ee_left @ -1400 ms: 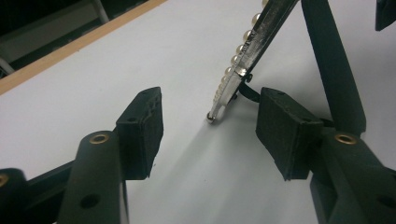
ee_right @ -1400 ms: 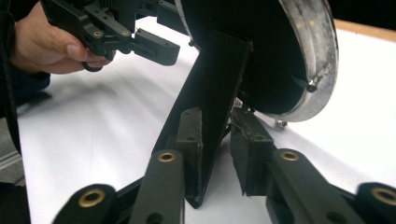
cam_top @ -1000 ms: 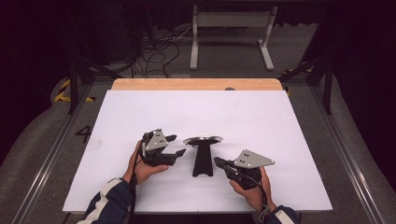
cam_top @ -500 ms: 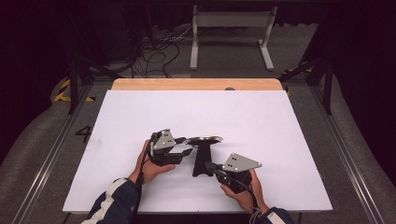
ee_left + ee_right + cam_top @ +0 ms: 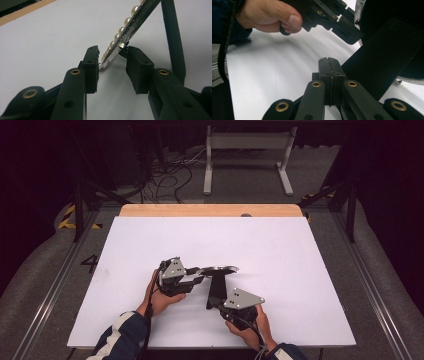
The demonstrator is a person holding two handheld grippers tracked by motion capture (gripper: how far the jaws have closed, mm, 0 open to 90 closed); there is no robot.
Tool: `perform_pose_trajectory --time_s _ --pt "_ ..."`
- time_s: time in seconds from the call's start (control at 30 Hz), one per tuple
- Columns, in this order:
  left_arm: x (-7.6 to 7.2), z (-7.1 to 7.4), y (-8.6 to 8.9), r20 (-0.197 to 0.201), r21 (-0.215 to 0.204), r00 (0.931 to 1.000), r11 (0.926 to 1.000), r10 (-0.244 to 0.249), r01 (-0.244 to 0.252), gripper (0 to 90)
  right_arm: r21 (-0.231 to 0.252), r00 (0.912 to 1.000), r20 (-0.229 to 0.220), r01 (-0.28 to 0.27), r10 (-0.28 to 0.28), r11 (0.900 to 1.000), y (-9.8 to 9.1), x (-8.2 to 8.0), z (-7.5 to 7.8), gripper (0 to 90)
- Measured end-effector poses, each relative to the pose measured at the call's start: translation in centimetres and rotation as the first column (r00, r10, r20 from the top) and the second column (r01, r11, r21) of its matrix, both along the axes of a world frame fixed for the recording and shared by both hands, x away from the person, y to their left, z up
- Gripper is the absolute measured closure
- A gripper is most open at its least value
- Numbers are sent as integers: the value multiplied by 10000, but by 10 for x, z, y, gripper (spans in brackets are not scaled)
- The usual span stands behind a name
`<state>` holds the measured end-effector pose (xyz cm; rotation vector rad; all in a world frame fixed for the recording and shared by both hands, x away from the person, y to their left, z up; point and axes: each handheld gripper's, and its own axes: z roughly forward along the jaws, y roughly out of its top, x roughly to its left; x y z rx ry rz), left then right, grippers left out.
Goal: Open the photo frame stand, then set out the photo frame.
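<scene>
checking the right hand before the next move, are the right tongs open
No, in the right gripper view the right tongs stand shut, their two pads pressed together with nothing between them.

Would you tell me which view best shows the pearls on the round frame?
The left gripper view: the pearls line the frame's rim between that gripper's jaws. The high view shows the frame too small for pearls; the right gripper view shows its dark back.

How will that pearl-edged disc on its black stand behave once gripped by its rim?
The disc looks thin, stiff and metallic, so probably slippery in the left claw. Perched atop a narrow black stand, it seems top-heavy and apt to tip.
</scene>
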<state>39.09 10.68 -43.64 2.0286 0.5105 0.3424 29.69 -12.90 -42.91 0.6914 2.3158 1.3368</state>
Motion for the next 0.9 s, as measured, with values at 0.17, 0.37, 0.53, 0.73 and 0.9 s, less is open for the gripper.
perform_pose_trajectory --time_s 0.17,0.37,0.53,0.73,0.9 --pt "-2 3 0 111 -31 9999 9999 -105 105 636 99 10000 -25 29 -29 9999 -1 2 0 900" --pt "-3 4 -1 203 70 9997 9999 -110 109 636 48 10000 -35 7 -7 10000 -2 1 0 900" --pt "-3 5 -2 207 106 9998 9999 -32 30 662 38 9999 -132 57 -56 10000 -5 1 -1 900" --pt "-4 5 -2 264 178 9996 9998 -46 42 656 67 9998 26 176 -177 9998 -4 0 0 900" --pt "-3 6 -1 300 219 9995 9997 -137 131 672 46 9997 29 247 -247 9997 -4 -2 -1 900"
